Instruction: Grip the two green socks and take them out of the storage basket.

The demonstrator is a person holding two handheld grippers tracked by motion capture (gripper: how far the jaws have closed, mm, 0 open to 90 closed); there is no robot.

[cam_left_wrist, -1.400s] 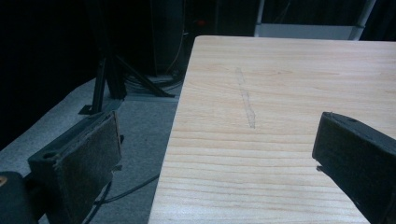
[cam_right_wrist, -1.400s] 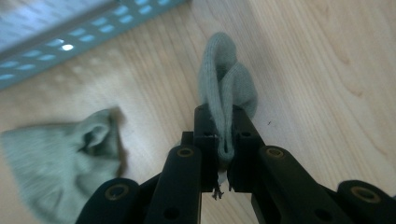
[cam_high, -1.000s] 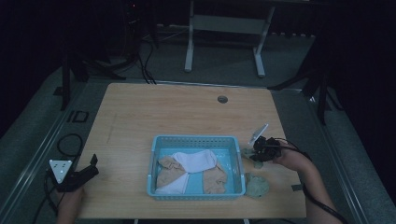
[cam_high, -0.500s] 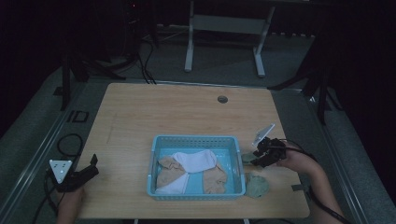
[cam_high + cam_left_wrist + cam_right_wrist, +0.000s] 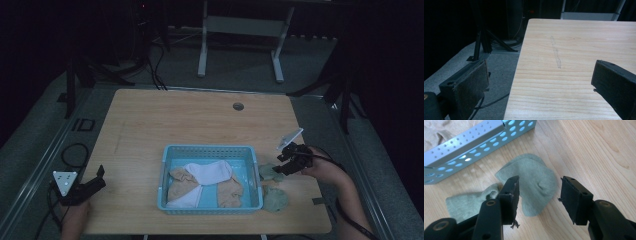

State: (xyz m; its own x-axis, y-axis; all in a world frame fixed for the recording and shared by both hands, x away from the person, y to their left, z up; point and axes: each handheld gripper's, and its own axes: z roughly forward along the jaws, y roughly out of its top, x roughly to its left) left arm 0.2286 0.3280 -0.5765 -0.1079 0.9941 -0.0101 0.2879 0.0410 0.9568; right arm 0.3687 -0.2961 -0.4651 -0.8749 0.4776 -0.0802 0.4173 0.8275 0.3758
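Dark room, light wooden table (image 5: 165,120). Blue perforated basket (image 5: 210,151) mid-table, holding white and tan socks (image 5: 210,175). Right gripper (image 5: 539,192) hovers just above green sock (image 5: 536,180); jaws just been opening, now apart, nothing clamped, sock lying flat on wood between and below them. Second green sock (image 5: 275,199) just nearer person. Basket just beyond sock. Left gripper (image 5: 539,82) at table's near left edge, well apart from basket, jaws wide apart, empty.

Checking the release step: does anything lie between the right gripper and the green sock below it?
Nothing visible does. The right gripper has just been opening, its jaws apart with nothing between them, and the green sock lies flat on the table beside the blue basket.
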